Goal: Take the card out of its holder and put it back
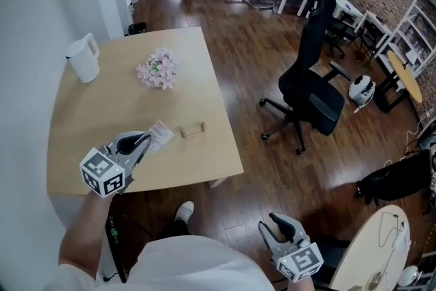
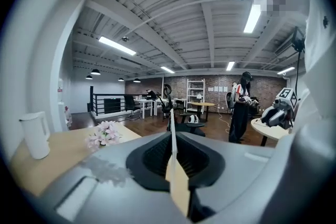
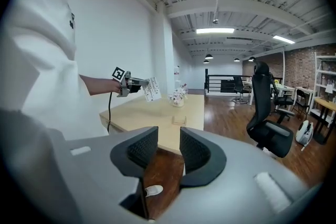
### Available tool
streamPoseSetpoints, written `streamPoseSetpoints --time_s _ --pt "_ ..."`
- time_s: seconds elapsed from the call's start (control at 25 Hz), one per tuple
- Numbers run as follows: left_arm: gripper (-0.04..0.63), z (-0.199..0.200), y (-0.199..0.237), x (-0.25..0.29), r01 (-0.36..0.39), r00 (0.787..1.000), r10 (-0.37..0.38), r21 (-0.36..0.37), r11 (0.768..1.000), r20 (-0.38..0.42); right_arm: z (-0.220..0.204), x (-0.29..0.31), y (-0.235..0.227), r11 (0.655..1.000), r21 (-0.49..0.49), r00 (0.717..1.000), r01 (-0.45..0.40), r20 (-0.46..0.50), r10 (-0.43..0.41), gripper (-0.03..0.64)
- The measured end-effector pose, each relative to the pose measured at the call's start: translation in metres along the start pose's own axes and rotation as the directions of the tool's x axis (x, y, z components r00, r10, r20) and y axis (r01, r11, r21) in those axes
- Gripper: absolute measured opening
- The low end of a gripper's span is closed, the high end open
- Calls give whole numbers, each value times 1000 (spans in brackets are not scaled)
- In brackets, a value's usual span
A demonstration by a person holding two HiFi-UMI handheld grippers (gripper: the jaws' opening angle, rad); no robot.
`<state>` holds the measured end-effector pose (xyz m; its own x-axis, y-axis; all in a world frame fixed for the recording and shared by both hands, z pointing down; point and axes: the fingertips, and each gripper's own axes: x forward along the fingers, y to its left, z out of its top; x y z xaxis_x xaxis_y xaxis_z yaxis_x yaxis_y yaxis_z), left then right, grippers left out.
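A white printed card (image 1: 161, 135) is held above the wooden table (image 1: 88, 112), with my left gripper (image 1: 144, 140) shut on its near edge. In the left gripper view the card (image 2: 172, 149) shows edge-on, pinched between the black pads of the left gripper (image 2: 173, 165). The small wooden card holder (image 1: 193, 131) stands empty on the table just right of the card. My right gripper (image 1: 275, 227) hangs open over the floor, off the table's front right corner. From the right gripper (image 3: 169, 150), the card (image 3: 151, 88) and the holder (image 3: 179, 120) are visible in the distance.
A white jug (image 1: 83, 58) stands at the table's far left and a bunch of pink flowers (image 1: 157, 70) sits mid-table. A black office chair (image 1: 310, 88) is on the wooden floor to the right. More desks line the far right of the room.
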<state>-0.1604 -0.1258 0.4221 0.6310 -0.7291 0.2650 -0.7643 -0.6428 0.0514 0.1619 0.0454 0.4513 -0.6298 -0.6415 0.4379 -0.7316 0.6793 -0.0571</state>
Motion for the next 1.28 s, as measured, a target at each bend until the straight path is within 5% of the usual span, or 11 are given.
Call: streamPoseSetpoints --time_s 0.36,0.68,0.92,1.28 --pt "15 -35 -82 -134 -207 978 208 -109 972 -4 -27 -26 27 981 -67 984 -180 4 181 135" --pt "15 -62 -129 -203 -294 956 291 -172 940 -42 -37 -39 53 958 -101 963 -269 -11 269 135" --pt "15 -43 -123 -178 -200 980 199 -120 972 -21 -30 -48 44 968 -99 972 -233 -6 233 135" --pt "15 -2 -64 -57 38 999 -38 0 999 -25 -13 -39 1 997 -42 998 -60 4 60 135"
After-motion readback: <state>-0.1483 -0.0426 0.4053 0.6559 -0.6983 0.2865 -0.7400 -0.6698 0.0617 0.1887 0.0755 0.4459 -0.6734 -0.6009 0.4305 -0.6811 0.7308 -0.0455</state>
